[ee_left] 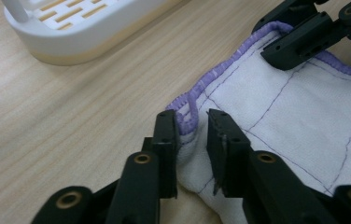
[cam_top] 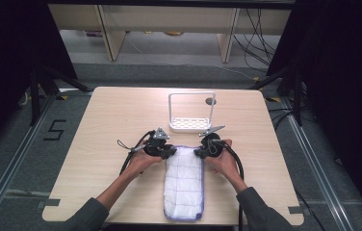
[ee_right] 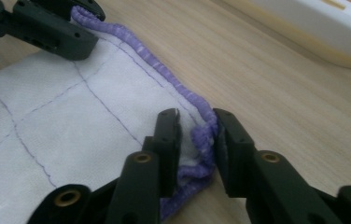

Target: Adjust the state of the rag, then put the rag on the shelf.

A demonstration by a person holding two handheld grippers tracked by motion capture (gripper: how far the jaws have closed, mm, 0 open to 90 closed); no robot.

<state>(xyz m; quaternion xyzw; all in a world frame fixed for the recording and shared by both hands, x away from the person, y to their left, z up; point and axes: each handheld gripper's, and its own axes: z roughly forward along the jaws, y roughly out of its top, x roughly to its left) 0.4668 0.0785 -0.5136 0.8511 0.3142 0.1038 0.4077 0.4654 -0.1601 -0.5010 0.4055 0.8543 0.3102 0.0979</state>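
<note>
Lying folded lengthwise on the table (cam_top: 111,159) near the person, the cloth (cam_top: 185,185) with its far corners between the jaws of both tools: left gripper (ee_left: 193,140) straddling the purple hem with a gap showing on one side, right gripper (ee_right: 196,142) set around a bunched corner, neither looking fully clamped yet. Risking, by my reading, a slip of one corner on lifting, pulling the fold askew or dragging only the top layer. Standing just beyond, the white rack (cam_top: 192,113), possibly catching the cloth if swung forward low.
</note>
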